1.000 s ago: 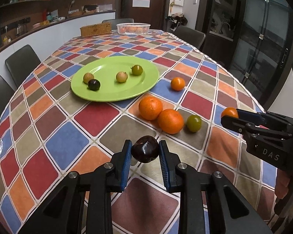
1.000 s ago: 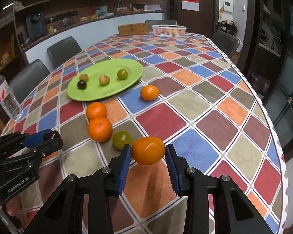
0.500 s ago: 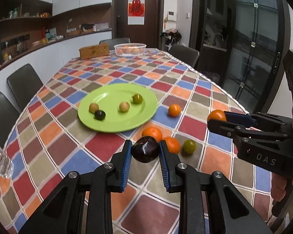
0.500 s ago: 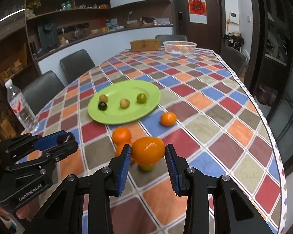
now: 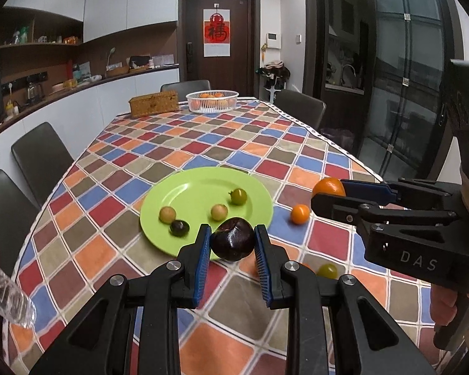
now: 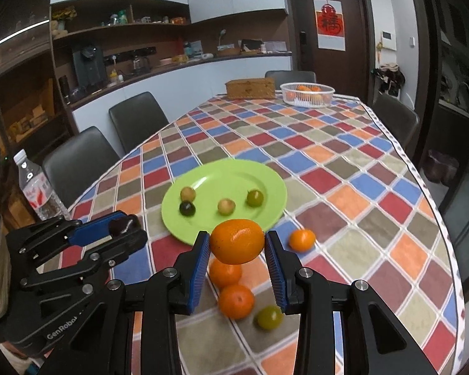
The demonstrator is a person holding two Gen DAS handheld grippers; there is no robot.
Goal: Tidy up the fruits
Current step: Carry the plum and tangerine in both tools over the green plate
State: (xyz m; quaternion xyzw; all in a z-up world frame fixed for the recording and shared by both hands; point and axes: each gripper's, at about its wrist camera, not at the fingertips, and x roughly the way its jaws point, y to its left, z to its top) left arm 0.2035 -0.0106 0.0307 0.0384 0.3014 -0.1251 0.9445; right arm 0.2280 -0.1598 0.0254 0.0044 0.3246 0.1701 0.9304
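Observation:
My left gripper (image 5: 233,243) is shut on a dark purple plum (image 5: 233,239), held in the air in front of the green plate (image 5: 197,187). My right gripper (image 6: 237,243) is shut on an orange (image 6: 237,241), also lifted above the table. The plate (image 6: 225,175) holds several small fruits: two yellowish, one green, one dark. On the cloth lie two oranges (image 6: 236,300), a small orange (image 6: 301,240) and a green fruit (image 6: 269,317). Each gripper shows in the other's view: the right (image 5: 326,192), the left (image 6: 123,226).
A checked tablecloth (image 5: 203,143) covers the long table. At its far end stand a white basket of oranges (image 5: 212,101) and a wicker box (image 5: 153,103). A water bottle (image 6: 37,187) stands at the left edge. Dark chairs line both sides.
Both grippers have risen with their fruit and tilted up, so the table's far end and the room show more. The loose fruits now sit lower and partly behind the fingers.

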